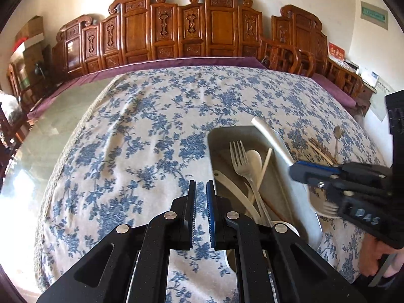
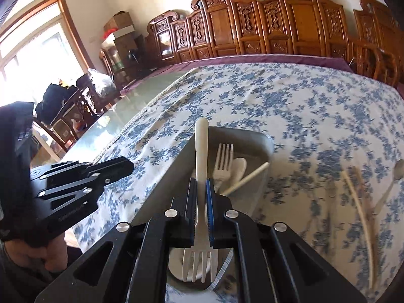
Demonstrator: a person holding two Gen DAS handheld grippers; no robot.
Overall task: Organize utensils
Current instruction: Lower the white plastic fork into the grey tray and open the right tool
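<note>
A grey tray [image 1: 214, 136] [image 2: 265, 141] lies on the floral tablecloth and holds a metal fork [image 1: 240, 159] [image 2: 223, 161], a cream spoon [image 1: 255, 159] [image 2: 238, 166] and a chopstick [image 1: 266, 164] [image 2: 250, 176]. My right gripper [image 2: 201, 180] [image 1: 298, 169] is shut on a cream plastic fork [image 2: 201, 151] [image 1: 272, 139], held over the tray with its tines toward the camera. My left gripper [image 1: 201, 184] [image 2: 126, 162] hovers left of the tray, its jaws nearly together with nothing between them.
Chopsticks [image 2: 358, 202] [image 1: 320, 149] and a metal spoon [image 2: 397, 171] [image 1: 337, 133] lie on the cloth right of the tray. Carved wooden chairs [image 1: 176, 30] line the far edge. Bare glass tabletop [image 1: 50, 131] lies to the left.
</note>
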